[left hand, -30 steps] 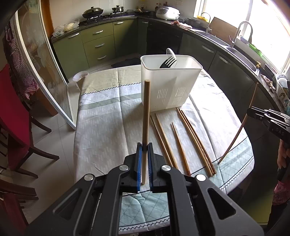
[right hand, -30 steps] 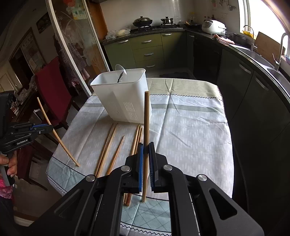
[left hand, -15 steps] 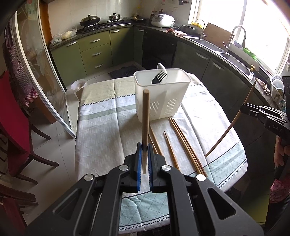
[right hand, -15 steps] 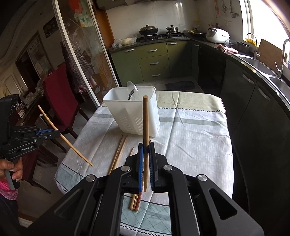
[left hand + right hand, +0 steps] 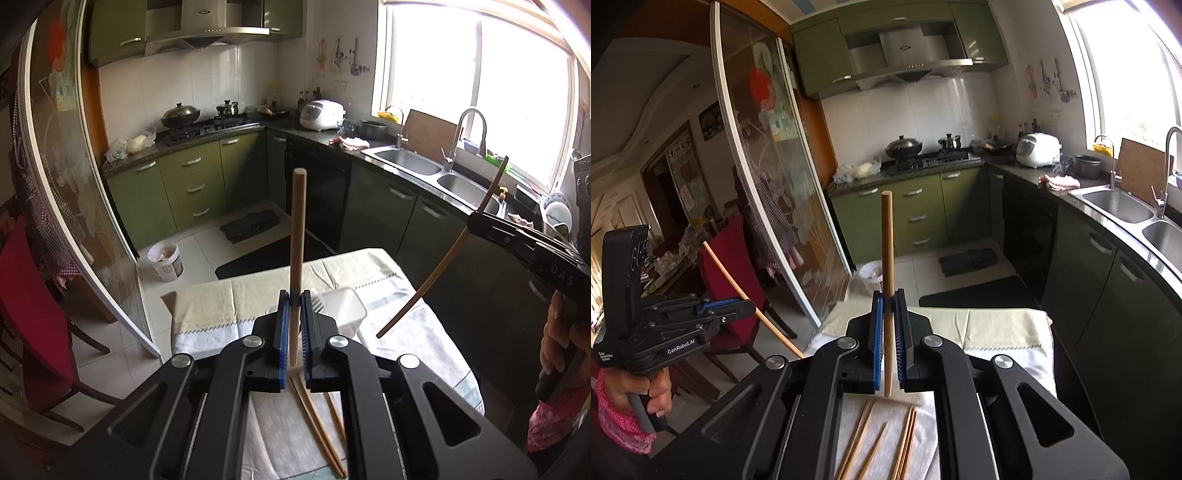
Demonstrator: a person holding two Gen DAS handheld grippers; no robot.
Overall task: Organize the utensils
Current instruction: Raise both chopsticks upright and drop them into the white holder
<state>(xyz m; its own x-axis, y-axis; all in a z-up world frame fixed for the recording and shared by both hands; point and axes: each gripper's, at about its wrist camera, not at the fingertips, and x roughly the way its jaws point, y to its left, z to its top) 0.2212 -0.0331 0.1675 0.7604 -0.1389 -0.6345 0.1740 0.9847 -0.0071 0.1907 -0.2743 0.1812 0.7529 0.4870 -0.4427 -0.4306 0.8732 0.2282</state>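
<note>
My left gripper [image 5: 294, 301] is shut on a wooden chopstick [image 5: 297, 229] that stands upright between its blue pads. My right gripper [image 5: 887, 301] is shut on another wooden chopstick [image 5: 887, 243], also upright. Both are raised well above the table. The white plastic utensil holder [image 5: 341, 308] with a black fork [image 5: 317, 303] in it sits on the tablecloth, mostly hidden behind the left gripper. Several loose chopsticks [image 5: 319, 424] lie on the cloth; they also show in the right wrist view [image 5: 882, 443]. The right gripper shows in the left view [image 5: 476, 221], the left gripper in the right view [image 5: 746, 308].
The table has a pale patterned tablecloth [image 5: 207, 314]. A red chair [image 5: 33, 314] stands at the left by a sliding glass door [image 5: 74, 203]. Dark kitchen cabinets and a sink [image 5: 424, 166] run along the right. A white bucket [image 5: 166, 260] stands on the floor.
Both grippers have risen and tilted up with their chopsticks, so the views now look at the kitchen. The utensil holder has dropped low in view, behind the left gripper.
</note>
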